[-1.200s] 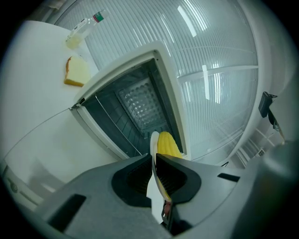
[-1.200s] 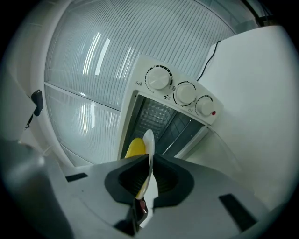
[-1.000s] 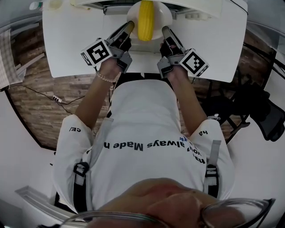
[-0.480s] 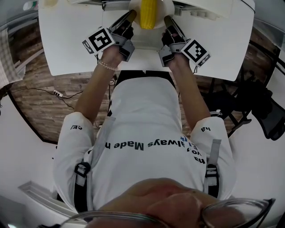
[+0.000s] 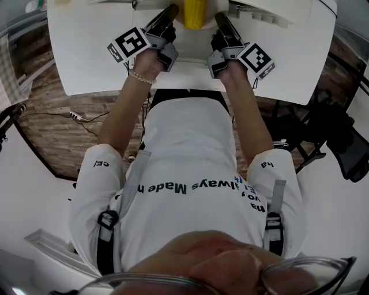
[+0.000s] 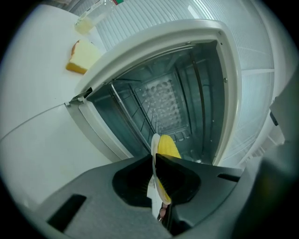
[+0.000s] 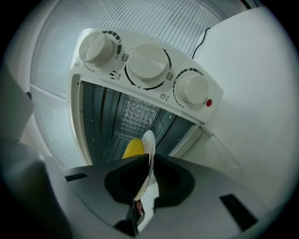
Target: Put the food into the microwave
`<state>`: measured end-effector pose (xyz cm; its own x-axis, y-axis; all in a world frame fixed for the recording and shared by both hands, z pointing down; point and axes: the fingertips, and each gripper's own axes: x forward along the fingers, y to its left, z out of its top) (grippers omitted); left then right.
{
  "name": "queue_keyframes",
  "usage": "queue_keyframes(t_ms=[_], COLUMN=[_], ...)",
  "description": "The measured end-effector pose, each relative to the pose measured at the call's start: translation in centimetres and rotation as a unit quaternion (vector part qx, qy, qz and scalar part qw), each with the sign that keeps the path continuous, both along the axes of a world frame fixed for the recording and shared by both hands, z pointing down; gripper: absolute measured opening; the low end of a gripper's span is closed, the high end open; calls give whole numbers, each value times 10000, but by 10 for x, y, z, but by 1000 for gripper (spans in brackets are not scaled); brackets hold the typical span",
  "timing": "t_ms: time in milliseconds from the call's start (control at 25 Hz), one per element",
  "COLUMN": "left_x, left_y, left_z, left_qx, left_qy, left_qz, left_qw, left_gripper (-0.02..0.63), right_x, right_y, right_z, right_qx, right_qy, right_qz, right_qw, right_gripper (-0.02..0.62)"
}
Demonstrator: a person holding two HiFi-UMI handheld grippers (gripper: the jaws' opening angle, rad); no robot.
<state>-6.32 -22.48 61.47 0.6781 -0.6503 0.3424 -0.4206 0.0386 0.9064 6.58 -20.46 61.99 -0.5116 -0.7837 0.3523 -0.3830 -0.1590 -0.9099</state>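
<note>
A yellow corn cob [image 5: 194, 12] lies on a white plate [image 6: 153, 148] at the top edge of the head view. My left gripper [image 5: 169, 14] is shut on the plate's left rim and my right gripper [image 5: 222, 22] is shut on its right rim [image 7: 148, 145]. Both gripper views look into the open microwave cavity [image 6: 163, 100], where the corn [image 6: 167, 145] shows just past the jaws. The right gripper view shows the corn [image 7: 133, 148] at the cavity's mouth [image 7: 131, 114]. The rest of the plate is hidden behind the jaws.
Three white knobs [image 7: 147, 63] run along the microwave's panel, and its door [image 7: 219, 158] hangs open. A yellow cake slice [image 6: 81, 55] and a clear cup [image 6: 91, 21] sit on the white table [image 5: 86, 52] to the left. A black chair [image 5: 346, 144] stands at the right.
Both grippers have carried the plate and corn forward toward the microwave; the plate has slid mostly out of the head view's top edge.
</note>
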Motion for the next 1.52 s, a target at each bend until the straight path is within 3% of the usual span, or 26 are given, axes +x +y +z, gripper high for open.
queue_keyframes(t_ms=[360,440,600,800,1080,1520], left_x=[-2,-1,-1,-2,1,0], left_y=[-9,-10,-10,-13,-13,-8], left_z=[3,3,2,3,-6,-1], left_qx=[-72,-66,-44,-24,141,13], left_qy=[26,53,100,109,188,366], left_qz=[-294,-334,-373,-372,-358,-469], left_qw=[9995,9994,9992,9992,9991,9982], left_gripper=[20,20,20,20,54,29], right_x=[-4,-8,-20,-28,-23,-34], right_y=[-6,0,17,26,17,-11], right_z=[-3,-1,1,3,4,3], right_qx=[108,40,-89,-255,-367,-337], right_qy=[-40,-112,-360,-974,-1377,-1550], right_qz=[-100,-139,-170,39,479,510], right_qw=[9999,9998,9992,9949,9886,9860], right_gripper=[30,84,100,23,20,19])
